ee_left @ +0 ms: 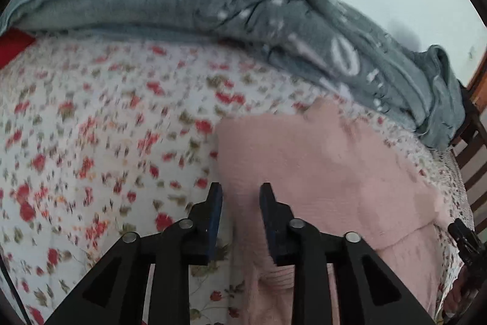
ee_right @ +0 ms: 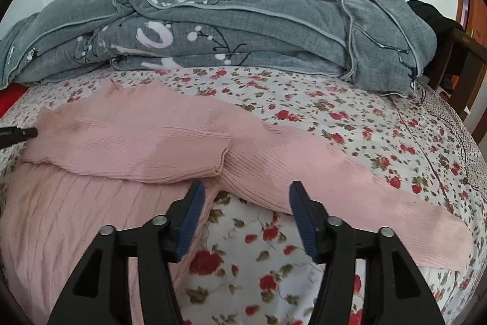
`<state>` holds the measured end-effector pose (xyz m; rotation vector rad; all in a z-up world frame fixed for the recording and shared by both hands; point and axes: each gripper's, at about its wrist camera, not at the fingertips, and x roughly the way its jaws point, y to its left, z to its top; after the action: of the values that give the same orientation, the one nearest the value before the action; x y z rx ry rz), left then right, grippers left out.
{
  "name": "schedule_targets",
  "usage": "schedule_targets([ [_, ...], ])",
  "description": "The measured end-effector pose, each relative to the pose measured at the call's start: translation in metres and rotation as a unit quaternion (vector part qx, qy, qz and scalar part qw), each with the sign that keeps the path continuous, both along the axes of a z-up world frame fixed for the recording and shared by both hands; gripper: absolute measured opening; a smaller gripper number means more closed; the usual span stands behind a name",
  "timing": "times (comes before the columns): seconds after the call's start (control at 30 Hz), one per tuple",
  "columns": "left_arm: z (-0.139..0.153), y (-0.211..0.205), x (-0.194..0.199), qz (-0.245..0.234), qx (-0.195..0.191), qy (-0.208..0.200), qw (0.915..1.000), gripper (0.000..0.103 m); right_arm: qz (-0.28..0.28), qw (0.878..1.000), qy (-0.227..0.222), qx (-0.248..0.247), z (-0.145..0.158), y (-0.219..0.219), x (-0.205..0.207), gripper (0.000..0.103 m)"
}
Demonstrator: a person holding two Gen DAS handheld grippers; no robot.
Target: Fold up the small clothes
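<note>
A pink ribbed knit sweater (ee_right: 127,142) lies flat on the floral bedsheet (ee_right: 350,118). One sleeve is folded across its body, and the other sleeve (ee_right: 380,191) stretches out to the right. In the blurred left wrist view, my left gripper (ee_left: 240,195) has its jaws narrow, with the sweater's (ee_left: 319,166) left edge filling the gap. The right wrist view shows its black fingertip (ee_right: 29,132) at the sweater's left edge. My right gripper (ee_right: 247,197) is open with nothing between its pads. It hovers over the near edge of the outstretched sleeve, where it meets the body.
A rumpled grey quilt (ee_right: 243,29) lies along the far side of the bed, against a white wall. A dark wooden bed frame (ee_right: 456,57) stands at the right. Something red (ee_right: 9,99) shows at the far left edge. Bare floral sheet lies near my right gripper.
</note>
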<state>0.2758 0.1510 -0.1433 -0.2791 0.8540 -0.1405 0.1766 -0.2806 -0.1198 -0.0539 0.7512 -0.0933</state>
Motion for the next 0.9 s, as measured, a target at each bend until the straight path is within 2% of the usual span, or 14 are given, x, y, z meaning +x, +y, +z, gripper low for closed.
schedule_targets([
  [0.07,0.006,-0.007,0.002,-0.014,-0.016,-0.017,0.9996,0.023,-0.001,1.0,-0.013,0.011,0.0,0.0,-0.002,0.064],
  [0.13,0.007,-0.017,0.009,-0.03,-0.01,-0.02,0.9993,0.023,-0.004,0.999,-0.017,0.027,-0.002,0.004,0.004,0.064],
  [0.27,-0.016,-0.027,0.033,-0.031,0.046,-0.008,0.9984,0.025,0.014,0.999,-0.019,0.033,-0.006,0.022,0.023,0.064],
  [0.3,-0.026,-0.021,0.039,-0.021,0.044,0.003,0.9988,0.024,0.017,0.999,-0.02,0.027,-0.008,0.025,0.026,0.064],
  [0.37,-0.028,-0.005,0.042,-0.013,-0.003,0.003,0.9999,0.024,0.015,1.0,-0.007,0.01,-0.019,0.03,0.036,0.064],
  [0.4,-0.025,0.0,0.039,-0.01,-0.016,0.001,0.9998,0.024,0.012,1.0,0.003,0.006,-0.024,0.031,0.04,0.064],
  [0.47,-0.019,0.005,0.03,-0.003,-0.013,-0.004,0.9999,0.023,0.011,1.0,0.024,0.009,-0.037,0.029,0.045,0.064],
  [0.53,-0.013,0.003,0.012,-0.016,-0.016,-0.013,0.9997,0.024,0.01,1.0,0.022,0.02,-0.039,0.026,0.044,0.064],
  [0.6,-0.011,-0.002,-0.009,-0.038,-0.026,-0.028,0.9986,0.03,0.008,1.0,0.013,0.025,-0.036,0.024,0.041,0.064],
  [0.67,-0.017,-0.011,-0.022,-0.047,-0.009,-0.029,0.9985,0.047,0.006,1.0,0.013,0.025,-0.036,0.023,0.038,0.064],
  [0.73,-0.032,-0.021,-0.023,-0.037,0.035,-0.016,0.9986,0.05,0.007,1.0,0.014,0.024,-0.034,0.023,0.032,0.064],
  [0.8,-0.03,-0.016,-0.022,-0.032,0.018,-0.02,0.9991,0.05,0.004,1.0,0.012,0.025,-0.03,0.018,0.021,0.069],
  [0.9,-0.031,-0.012,-0.023,-0.028,0.004,-0.023,0.9994,0.051,-0.01,1.0,0.004,0.028,-0.024,0.0,-0.001,0.07],
])
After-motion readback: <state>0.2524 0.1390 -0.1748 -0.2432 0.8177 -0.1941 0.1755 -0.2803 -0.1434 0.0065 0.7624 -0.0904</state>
